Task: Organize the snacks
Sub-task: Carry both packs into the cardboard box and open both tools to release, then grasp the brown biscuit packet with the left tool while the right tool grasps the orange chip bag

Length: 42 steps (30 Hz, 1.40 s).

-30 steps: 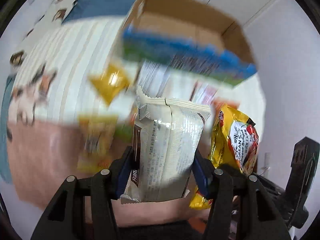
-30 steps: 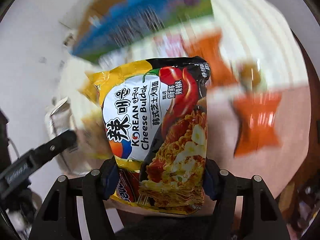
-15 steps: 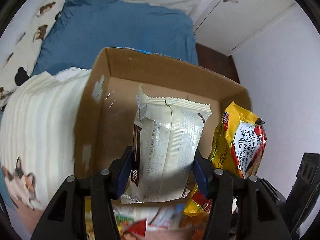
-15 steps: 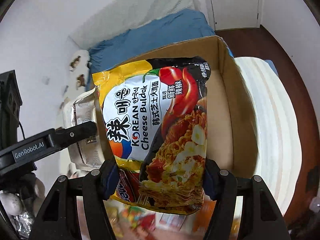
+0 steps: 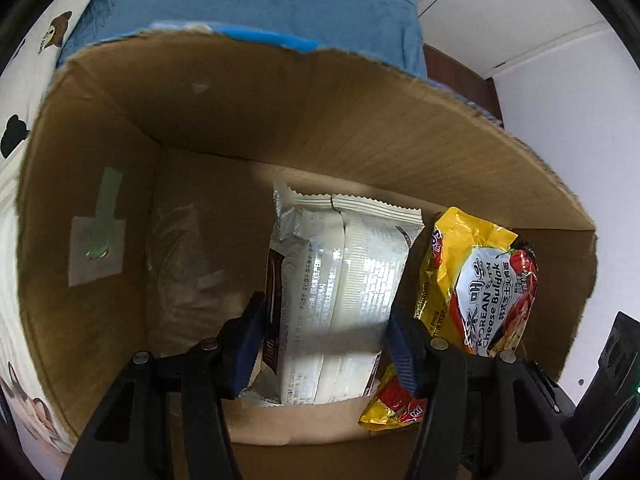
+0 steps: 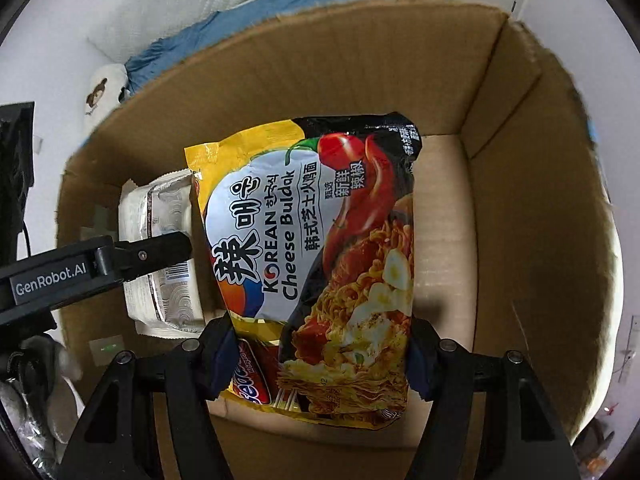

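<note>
1. Here, both grippers reach down into an open cardboard box point(image 5: 360, 120), whose brown walls rise on every side; its upper rim is ragged and torn.
2. Open room lies mostly at the box's outer sides: bare floor to the left of the left gripper point(image 5: 326, 344), and a wide bare stretch of floor to the right of the right gripper point(image 6: 320, 356).
3. The left gripper is clamped on a white snack packet point(image 5: 344, 276), its blue pads pressing the packet's two sides; the packet stands upright inside the box, crimped zigzag seal on top, glossy film with small print.
4. The right gripper is clamped on a yellow-and-black noodle packet point(image 6: 320, 248), printed "Korean Cheese Buldak", also upright inside the box; its foil is crinkled and shiny.
5. The two packets stand just beside each other in the box; I cannot tell whether they touch.
6. A patch of tape point(image 5: 96, 248) with a green strip sticks to the left inner wall.
7. Beyond the rim lie blue bedding point(image 5: 260, 0) and a bear-print cloth point(image 5: 48, 32).
</note>
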### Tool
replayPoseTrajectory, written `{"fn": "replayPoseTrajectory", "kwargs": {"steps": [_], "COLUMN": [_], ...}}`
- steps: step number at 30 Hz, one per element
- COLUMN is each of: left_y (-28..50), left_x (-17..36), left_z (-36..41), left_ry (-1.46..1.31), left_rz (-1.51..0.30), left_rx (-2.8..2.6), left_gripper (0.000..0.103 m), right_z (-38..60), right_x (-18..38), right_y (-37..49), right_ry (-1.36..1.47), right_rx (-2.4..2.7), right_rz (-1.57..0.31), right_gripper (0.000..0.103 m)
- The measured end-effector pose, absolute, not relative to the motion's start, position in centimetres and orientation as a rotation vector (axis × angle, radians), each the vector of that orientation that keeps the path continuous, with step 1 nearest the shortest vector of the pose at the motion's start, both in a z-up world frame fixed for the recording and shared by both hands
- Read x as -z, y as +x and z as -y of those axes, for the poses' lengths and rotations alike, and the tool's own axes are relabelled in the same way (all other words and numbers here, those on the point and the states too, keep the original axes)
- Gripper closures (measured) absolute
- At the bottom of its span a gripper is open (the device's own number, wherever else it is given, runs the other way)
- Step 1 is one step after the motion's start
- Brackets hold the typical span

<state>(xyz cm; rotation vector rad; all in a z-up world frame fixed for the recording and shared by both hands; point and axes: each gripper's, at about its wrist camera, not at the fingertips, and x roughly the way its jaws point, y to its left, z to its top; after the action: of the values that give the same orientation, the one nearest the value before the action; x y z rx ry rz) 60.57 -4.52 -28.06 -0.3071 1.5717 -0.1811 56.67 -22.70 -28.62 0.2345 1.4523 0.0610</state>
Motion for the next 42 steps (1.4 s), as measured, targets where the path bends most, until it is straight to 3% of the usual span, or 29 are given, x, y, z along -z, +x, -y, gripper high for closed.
{"fn": "replayPoseTrajectory", "kwargs": {"steps": [4,5,6,7,8,18,42], "left_y": [60.5,60.5,60.4,60.2,60.1,55.8,42.1], "left_x": [28.3,28.1,27.9,27.5,27.2,22.7,10.6], "left_z": [4.8,4.9,4.9,4.9,4.9,5.5,3.5], "left_ry": [-0.270,-0.260,-0.253,-0.255,-0.251,-0.189,-0.050], "left_rz": [-1.580,-1.573,-1.569,-1.560,-1.553,-1.442,-1.096], "left_rx": [0.182,0.172,0.172,0.182,0.187,0.198,0.136], "left_gripper": [0.045,0.039,0.024,0.011,0.009,0.009,0.009], "right_z": [22.5,22.5,22.6,22.6,22.6,21.0,19.4], "right_x": [29.6,30.1,30.3,30.2,30.0,25.7,11.8], "right_y": [57.8,58.7,58.7,58.9,59.0,56.8,41.1], "right_ry": [0.249,0.254,0.253,0.246,0.238,0.158,0.124], "right_rx": [-0.069,-0.065,-0.056,-0.054,-0.055,-0.038,-0.028], "right_rz": [-1.491,-1.507,-1.517,-1.510,-1.502,-1.438,-1.140], "right_gripper": [0.032,0.031,0.027,0.012,0.002,0.002,0.002]}}
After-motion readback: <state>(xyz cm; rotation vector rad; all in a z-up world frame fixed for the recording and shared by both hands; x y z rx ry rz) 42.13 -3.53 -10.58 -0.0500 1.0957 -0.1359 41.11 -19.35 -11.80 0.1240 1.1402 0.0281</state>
